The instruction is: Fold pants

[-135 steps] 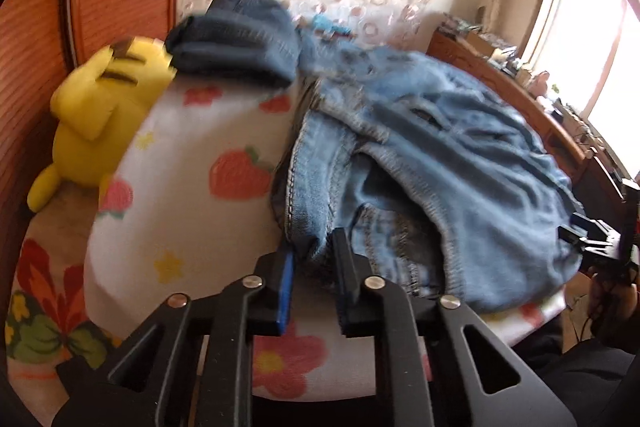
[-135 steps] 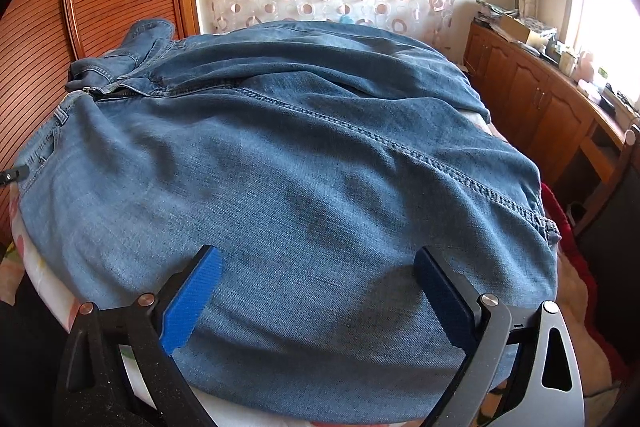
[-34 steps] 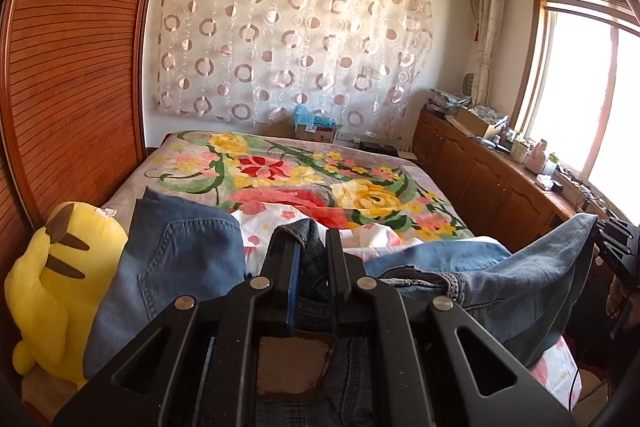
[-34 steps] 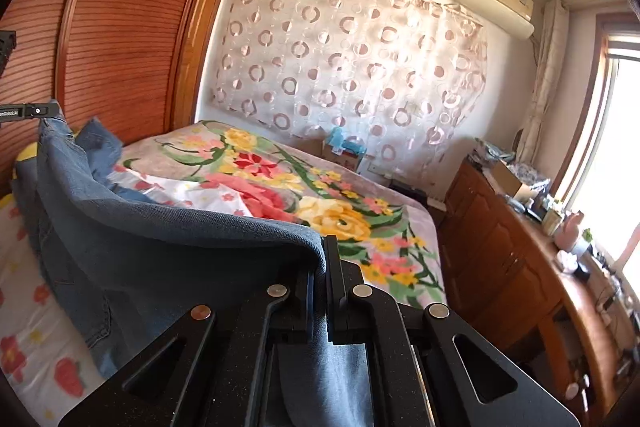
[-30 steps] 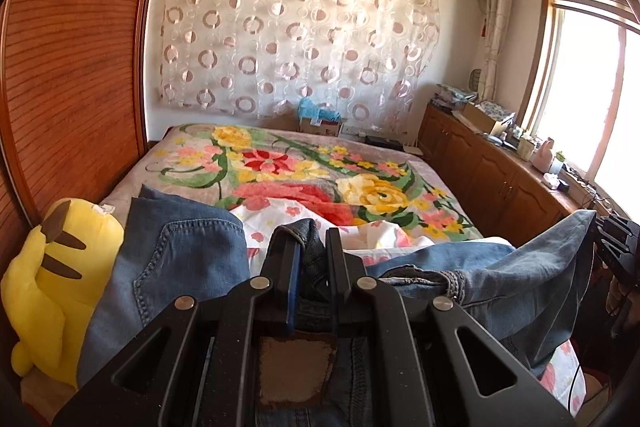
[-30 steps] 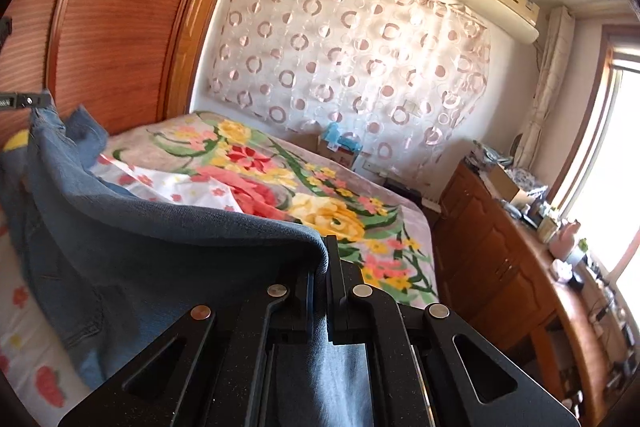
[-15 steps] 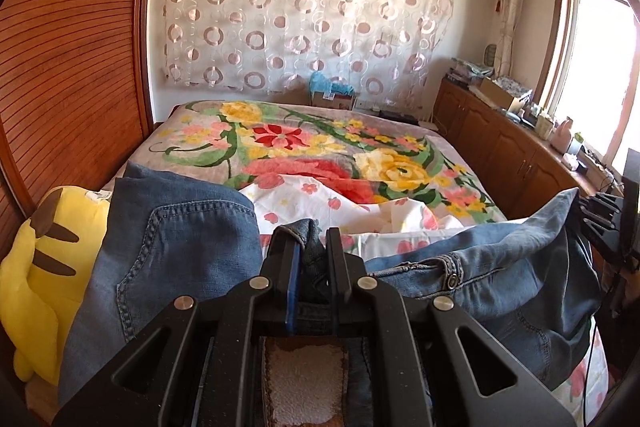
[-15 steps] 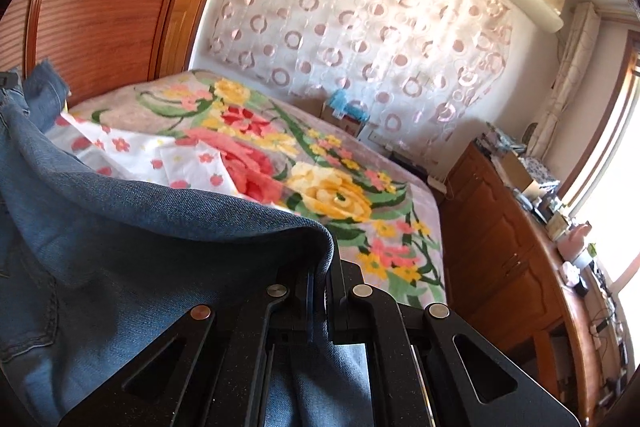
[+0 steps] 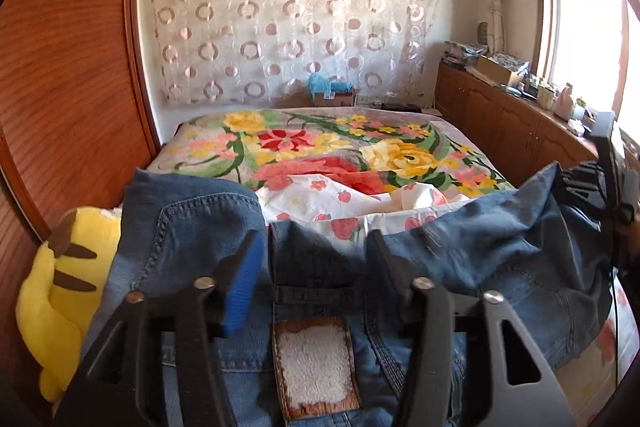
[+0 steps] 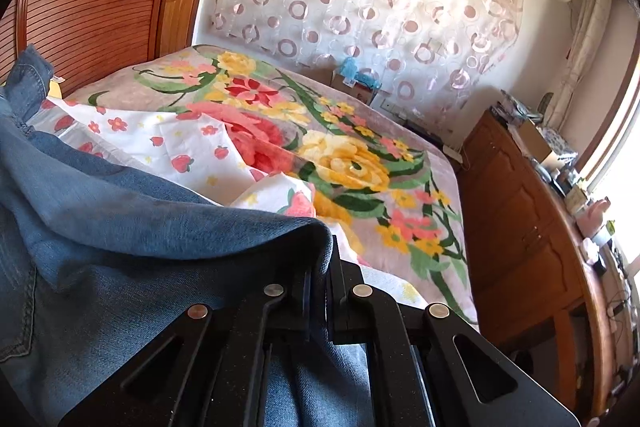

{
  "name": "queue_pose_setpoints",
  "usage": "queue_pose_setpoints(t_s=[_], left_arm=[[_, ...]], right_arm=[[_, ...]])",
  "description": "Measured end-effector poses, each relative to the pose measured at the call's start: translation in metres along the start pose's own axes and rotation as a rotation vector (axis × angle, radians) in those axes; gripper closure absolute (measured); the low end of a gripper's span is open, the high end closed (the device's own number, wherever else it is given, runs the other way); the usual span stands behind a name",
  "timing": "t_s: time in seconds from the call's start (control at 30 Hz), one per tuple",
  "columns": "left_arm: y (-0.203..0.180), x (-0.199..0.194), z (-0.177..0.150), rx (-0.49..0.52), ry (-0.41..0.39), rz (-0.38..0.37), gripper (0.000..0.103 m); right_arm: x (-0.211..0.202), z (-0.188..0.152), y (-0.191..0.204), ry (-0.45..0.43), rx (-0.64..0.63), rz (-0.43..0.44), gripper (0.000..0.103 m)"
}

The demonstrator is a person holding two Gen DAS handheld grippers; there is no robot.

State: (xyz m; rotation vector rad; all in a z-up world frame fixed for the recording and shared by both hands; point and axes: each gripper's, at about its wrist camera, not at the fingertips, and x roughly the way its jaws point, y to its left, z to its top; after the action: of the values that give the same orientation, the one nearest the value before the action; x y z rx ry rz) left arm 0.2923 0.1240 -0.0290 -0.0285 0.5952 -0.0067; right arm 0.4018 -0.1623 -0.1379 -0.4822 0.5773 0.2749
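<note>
Left tongs (image 9: 316, 267) now parted, jeans (image 9: 500, 267) patch (image 9: 316, 367) unreadable

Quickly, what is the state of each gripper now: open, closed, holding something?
Left gripper: open, holding nothing, jeans waistband between its fingers.
Right gripper: closed on the jeans' edge.

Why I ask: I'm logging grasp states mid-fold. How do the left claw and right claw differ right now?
The left claw stands open, its fingers spread apart over the jeans waistband near the leather patch; the right claw is shut, pinching a fold of denim. The left one grips nothing, while the right holds its edge raised above the bed. Both are black and point toward the curtained wall.
</note>
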Motion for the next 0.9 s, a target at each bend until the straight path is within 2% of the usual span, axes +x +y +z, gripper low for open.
queue_pose_setpoints(t_s=[0.07, 0.17, 0.23, 0.27, 0.3, 0.53, 0.67, 0.8, 0.9], left_arm=[[-0.003, -0.006, -0.003, 0.015, -0.003, -0.02, 0.025], [-0.007, -0.014, -0.009, 0.016, 0.003, -0.07, 0.022], [-0.013, -0.014, -0.015, 0.025, 0.035, -0.101, 0.022], [-0.018, -0.013, -0.017, 0.031, 0.05, -0.108, 0.019], [-0.025, -0.012, -0.021, 0.044, 0.07, -0.119, 0.019], [-0.056, -0.019, -0.046, 0.08, 0.115, -0.182, 0.019], [-0.071, -0.018, -0.054, 0.108, 0.141, -0.197, 0.019], [-0.08, -0.007, -0.065, 0.129, 0.193, -0.198, 0.019], [-0.085, -0.001, -0.07, 0.144, 0.216, -0.184, 0.018]], right_arm=[[-0.002, 0.002, -0.001, 0.002, 0.001, 0.002, 0.099], [-0.003, 0.002, -0.002, 0.004, 0.005, 0.003, 0.098], [-0.005, 0.002, -0.003, 0.0, 0.015, 0.01, 0.077], [-0.01, 0.003, -0.006, -0.003, 0.025, 0.017, 0.059], [-0.011, 0.0, -0.008, -0.011, 0.039, 0.027, 0.053], [-0.052, -0.029, -0.027, -0.02, 0.107, 0.09, 0.053], [-0.07, -0.056, -0.04, 0.024, 0.141, 0.134, 0.053], [-0.074, -0.082, -0.055, 0.07, 0.146, 0.095, 0.053], [-0.07, -0.099, -0.066, 0.116, 0.19, 0.128, 0.053]])
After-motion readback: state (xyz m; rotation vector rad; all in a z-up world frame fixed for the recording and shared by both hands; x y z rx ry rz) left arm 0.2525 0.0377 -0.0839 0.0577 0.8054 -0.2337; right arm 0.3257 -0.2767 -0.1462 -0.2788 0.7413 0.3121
